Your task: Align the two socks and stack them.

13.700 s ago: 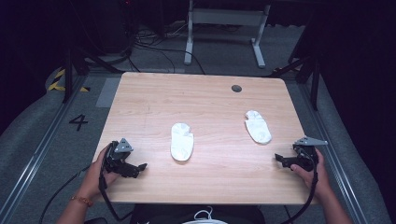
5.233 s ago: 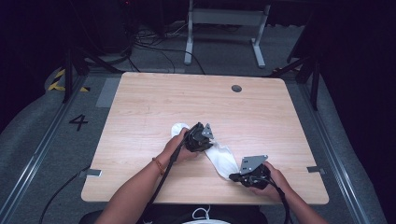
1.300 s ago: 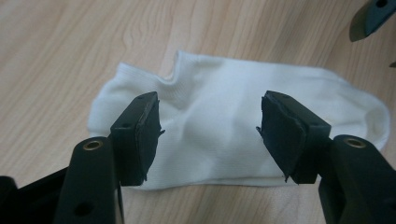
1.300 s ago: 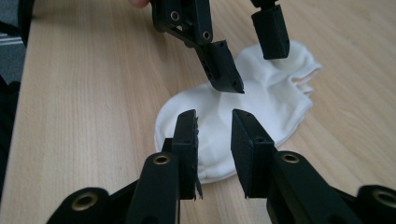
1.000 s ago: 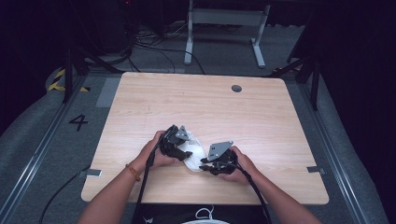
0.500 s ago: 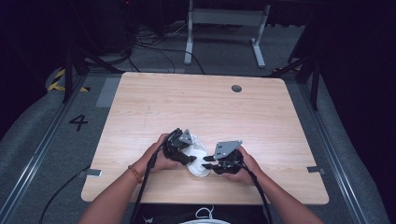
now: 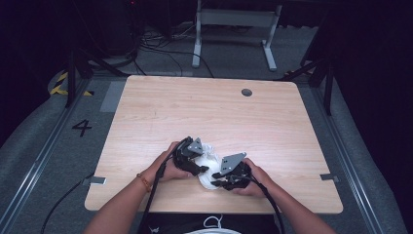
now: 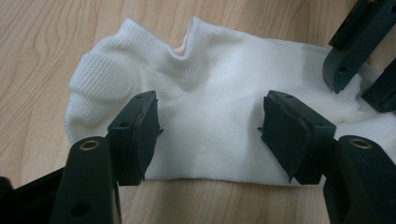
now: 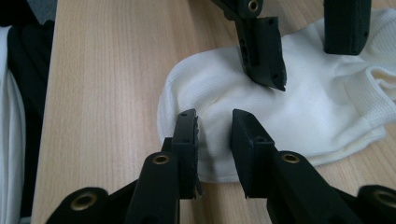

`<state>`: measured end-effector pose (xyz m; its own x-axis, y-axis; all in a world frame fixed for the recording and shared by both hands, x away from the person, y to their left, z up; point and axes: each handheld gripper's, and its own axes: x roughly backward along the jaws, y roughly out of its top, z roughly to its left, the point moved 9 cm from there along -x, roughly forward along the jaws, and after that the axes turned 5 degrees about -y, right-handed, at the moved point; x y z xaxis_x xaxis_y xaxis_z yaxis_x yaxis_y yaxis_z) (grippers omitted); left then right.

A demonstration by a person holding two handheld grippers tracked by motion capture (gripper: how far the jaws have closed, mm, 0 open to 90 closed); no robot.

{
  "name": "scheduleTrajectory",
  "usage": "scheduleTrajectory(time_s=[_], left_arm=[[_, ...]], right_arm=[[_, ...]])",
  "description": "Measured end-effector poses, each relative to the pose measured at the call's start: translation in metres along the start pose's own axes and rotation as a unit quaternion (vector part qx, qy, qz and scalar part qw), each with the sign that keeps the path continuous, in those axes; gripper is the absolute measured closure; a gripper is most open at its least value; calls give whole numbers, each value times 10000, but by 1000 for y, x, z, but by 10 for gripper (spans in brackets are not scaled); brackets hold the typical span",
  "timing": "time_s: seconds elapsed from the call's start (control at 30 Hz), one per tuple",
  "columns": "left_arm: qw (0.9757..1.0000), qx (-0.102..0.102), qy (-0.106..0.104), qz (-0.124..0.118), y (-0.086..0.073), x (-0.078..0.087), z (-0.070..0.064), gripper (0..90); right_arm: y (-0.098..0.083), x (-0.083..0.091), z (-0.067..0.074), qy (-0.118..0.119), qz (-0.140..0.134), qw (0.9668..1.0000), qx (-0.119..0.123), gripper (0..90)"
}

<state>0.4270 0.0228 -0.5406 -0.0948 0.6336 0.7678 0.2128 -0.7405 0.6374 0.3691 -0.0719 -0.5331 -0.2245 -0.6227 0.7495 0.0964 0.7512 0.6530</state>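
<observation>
A white ankle sock (image 8: pixel 210 93) lies flat on the wooden table (image 7: pixel 204 112) near its front edge, cuff puckered. A second, creamier layer (image 9: pixel 345 149) peeks out under it. My left gripper (image 8: pixel 210 126) is open, its pads (image 8: pixel 140 126) set wide apart on the fabric near the cuff. My right gripper (image 9: pixel 215 135) hovers at the rounded toe end with a narrow gap between its jaws and no fabric pinched. In the high view the left gripper (image 7: pixel 202 168) and the right gripper (image 7: pixel 216 180) face each other over the sock (image 7: pixel 209 148).
The table's front edge (image 7: pixel 214 210) runs just behind both hands. A round dark grommet (image 7: pixel 246 92) sits at the far right of the tabletop. A metal stand (image 7: pixel 234 29) and cables lie on the floor beyond.
The two socks that lay apart at first are now one pile near the front edge. Over the last second both hands stayed almost still on it.
</observation>
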Motion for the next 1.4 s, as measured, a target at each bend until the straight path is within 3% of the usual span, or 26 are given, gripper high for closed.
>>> scheduleTrajectory(time_s=[0.13,0.23,0.33,0.43,0.53,0.67,0.73,0.8,0.83,0.9,0.97,1.03,1.1,1.13,1.2,1.3,1.4], left_arm=[[10000,-30,-41,-24,1,-2,-1,358],[9999,-78,-37,-55,3,-3,-3,359],[9998,-140,-97,-137,6,-7,-7,360],[9994,-262,-187,-129,10,-11,-15,360],[9987,-384,-293,-183,15,-17,-21,360],[9984,-409,-338,-193,17,-18,-23,359],[9983,-397,-364,-221,17,-19,-24,359],[9983,-409,-345,-240,16,-18,-24,365],[9983,-430,-310,-241,17,-18,-24,370],[9983,-474,-235,-242,18,-15,-24,368],[9981,-395,-195,-430,23,-6,-23,362],[9979,-327,-130,-536,24,1,-20,348],[9983,-309,-29,-484,21,6,-15,339],[9986,-209,-1,-488,19,8,-13,336],[9991,-76,29,-420,12,9,-9,328],[9994,-106,109,-321,7,6,-8,338],[9996,-189,141,-183,7,0,-10,344]], right_arm=[[2,10,-4,-85,-2,9999,70,670],[5,21,-16,-349,-205,9992,-53,692],[8,30,-33,-713,-545,9954,-338,721],[11,28,-41,-910,-649,9930,-371,717],[9,19,-43,-994,-535,9932,-284,683],[-8,5,-60,-1265,-131,9906,-497,742],[-13,3,-63,-1242,-34,9902,-640,736],[-20,4,-66,-1014,-178,9892,-1048,749],[-20,4,-66,-1037,-157,9892,-1021,753],[-18,4,-63,-1116,-80,9895,-916,744],[-15,6,-60,-1215,-56,9895,-779,643],[-11,11,-57,-1191,-161,9903,-695,651],[-8,21,-54,-1205,-299,9900,-670,648],[-7,26,-51,-1160,-360,9903,-676,646],[-3,40,-37,-904,-552,9928,-568,644],[-4,56,-10,-539,-744,9951,-375,647],[-14,60,18,-377,-668,9968,-232,637]])
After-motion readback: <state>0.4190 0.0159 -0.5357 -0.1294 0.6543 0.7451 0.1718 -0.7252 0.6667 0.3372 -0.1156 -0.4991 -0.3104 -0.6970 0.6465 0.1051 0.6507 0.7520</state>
